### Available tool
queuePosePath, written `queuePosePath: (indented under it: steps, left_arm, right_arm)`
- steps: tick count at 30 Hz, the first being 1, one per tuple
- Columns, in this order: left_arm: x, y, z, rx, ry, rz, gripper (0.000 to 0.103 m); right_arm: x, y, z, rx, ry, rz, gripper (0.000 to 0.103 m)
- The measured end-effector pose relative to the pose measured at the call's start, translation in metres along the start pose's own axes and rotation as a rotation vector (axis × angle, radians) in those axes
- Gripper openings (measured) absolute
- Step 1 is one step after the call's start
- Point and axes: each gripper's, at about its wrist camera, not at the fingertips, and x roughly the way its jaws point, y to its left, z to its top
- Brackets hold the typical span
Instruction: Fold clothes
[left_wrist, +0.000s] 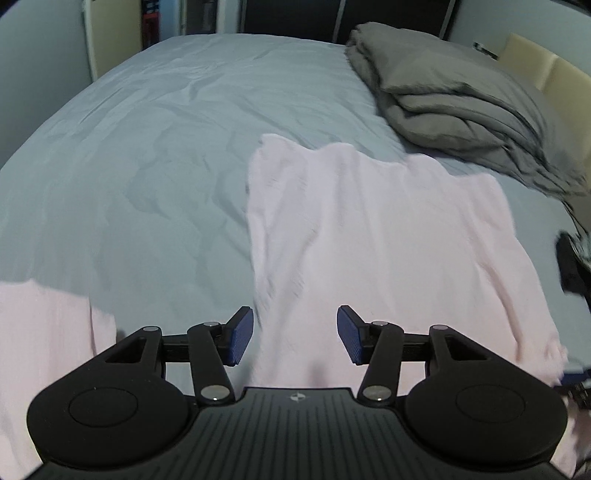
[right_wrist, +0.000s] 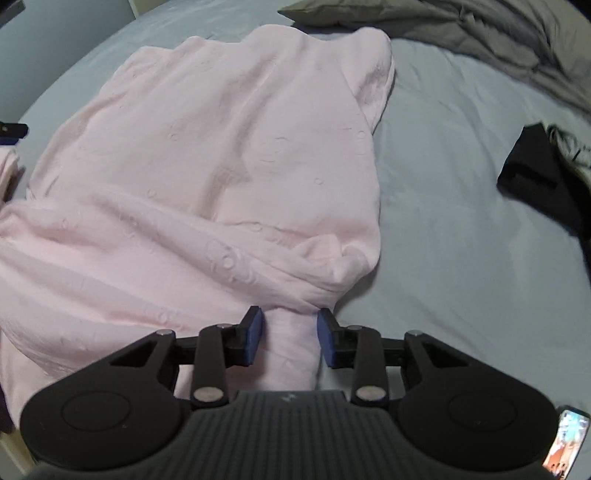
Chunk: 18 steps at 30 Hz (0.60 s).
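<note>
Left view: left gripper (left_wrist: 294, 334) with pads apart, holding nothing, above pink cloth (left_wrist: 369, 240) spread on bed (left_wrist: 147, 147). Right view: right gripper (right_wrist: 290, 338) clamped on bunched cloth (right_wrist: 207, 155) corner near bed (right_wrist: 443, 221) edge.

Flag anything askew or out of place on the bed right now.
The pink garment isn't flat: its near edge is bunched into a roll between the right gripper pads, with creases fanning out. The left gripper is open, holding nothing. A black garment lies apart at the right. Nothing looks damaged.
</note>
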Motion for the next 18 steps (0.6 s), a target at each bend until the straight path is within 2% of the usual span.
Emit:
queuePosePath:
  steps: [3,5,8,12,18]
  left_arm:
    - [0.016,0.008,0.019,-0.006,-0.014,-0.007,0.048]
    - [0.025,0.008,0.03,0.007,-0.03,-0.017,0.05]
    - [0.042,0.007,0.047,0.025,-0.049,-0.022,0.051]
    - [0.068,0.01,0.07,0.002,-0.07,-0.008,0.052]
    - [0.114,0.029,0.1,-0.055,-0.078,-0.027,0.052]
  right_arm:
    - [-0.01,-0.005,0.018,-0.008,-0.013,0.023,0.039]
    - [-0.016,-0.009,0.033,0.005,-0.049,0.039,0.046]
    - [-0.016,-0.02,0.062,0.044,-0.107,0.039,0.046]
    - [-0.002,-0.042,0.103,0.103,-0.174,0.024,0.046]
    - [0.025,-0.083,0.163,0.232,-0.247,0.042,0.051]
